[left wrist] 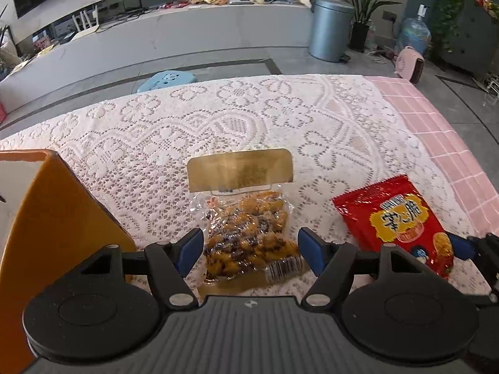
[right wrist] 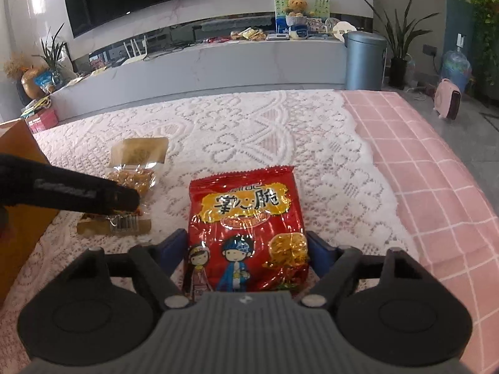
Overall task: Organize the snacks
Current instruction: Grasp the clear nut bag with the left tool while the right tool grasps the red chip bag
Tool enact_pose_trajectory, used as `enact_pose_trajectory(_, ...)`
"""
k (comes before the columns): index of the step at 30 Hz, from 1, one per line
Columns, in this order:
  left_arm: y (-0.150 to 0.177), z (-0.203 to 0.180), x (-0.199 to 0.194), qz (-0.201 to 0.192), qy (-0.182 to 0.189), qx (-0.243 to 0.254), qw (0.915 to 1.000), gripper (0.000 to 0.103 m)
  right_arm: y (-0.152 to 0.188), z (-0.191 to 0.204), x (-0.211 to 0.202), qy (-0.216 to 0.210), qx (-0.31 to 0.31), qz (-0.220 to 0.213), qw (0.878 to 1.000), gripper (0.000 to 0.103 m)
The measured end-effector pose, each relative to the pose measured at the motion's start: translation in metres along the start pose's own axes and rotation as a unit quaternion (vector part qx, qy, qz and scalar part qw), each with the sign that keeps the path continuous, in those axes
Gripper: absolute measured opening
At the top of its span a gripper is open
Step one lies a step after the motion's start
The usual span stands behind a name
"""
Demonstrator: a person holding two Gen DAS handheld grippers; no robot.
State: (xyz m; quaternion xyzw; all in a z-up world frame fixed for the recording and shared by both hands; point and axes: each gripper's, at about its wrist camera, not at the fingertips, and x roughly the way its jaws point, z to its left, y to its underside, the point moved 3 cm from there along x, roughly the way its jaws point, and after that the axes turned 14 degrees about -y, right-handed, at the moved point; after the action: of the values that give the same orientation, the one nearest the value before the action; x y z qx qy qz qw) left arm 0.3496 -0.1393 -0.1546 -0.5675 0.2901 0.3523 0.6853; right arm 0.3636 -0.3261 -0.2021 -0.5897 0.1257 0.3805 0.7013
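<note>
A clear bag of yellow-brown snacks [left wrist: 249,233] with a gold header lies on the lace tablecloth [left wrist: 156,143]. My left gripper [left wrist: 251,251] is open, one blue pad on each side of the bag's near end, close to it without squeezing. To the right lies a red snack bag [right wrist: 246,218] printed with cartoon figures. My right gripper [right wrist: 246,249] has its pads pressed against both edges of the red bag, whose foil is wrinkled by the right pad. In the right wrist view the left gripper's black finger [right wrist: 93,193] reaches over the clear bag [right wrist: 134,177].
An orange box [left wrist: 62,212] with its top open stands at the table's left, close beside the left gripper. A pink checked cloth [right wrist: 421,171] covers the table's right end. Beyond the far edge are a blue stool [left wrist: 168,81], a grey bin [left wrist: 330,28] and a long white counter.
</note>
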Motion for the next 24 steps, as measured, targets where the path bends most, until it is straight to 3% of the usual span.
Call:
enact_pose_trajectory(10, -0.003, 0.006, 0.021, 0.029, 0.008, -0.035, 0.9989, 0.089, 0.001, -0.001, 0.000, 0.002, -0.002, -0.013, 1.000, 0.078)
enact_pose_trajectory(14, -0.002, -0.001, 0.023, 0.014, -0.002, -0.015, 0.9998, 0.090, 0.002, -0.002, 0.002, -0.001, 0.003, -0.016, 1.000, 0.078)
enact_pose_trajectory(24, 0.002, -0.007, 0.017, -0.012, 0.001, 0.017, 0.9998, 0.081, 0.000, -0.005, -0.003, 0.004, 0.012, -0.021, 1.000, 0.068)
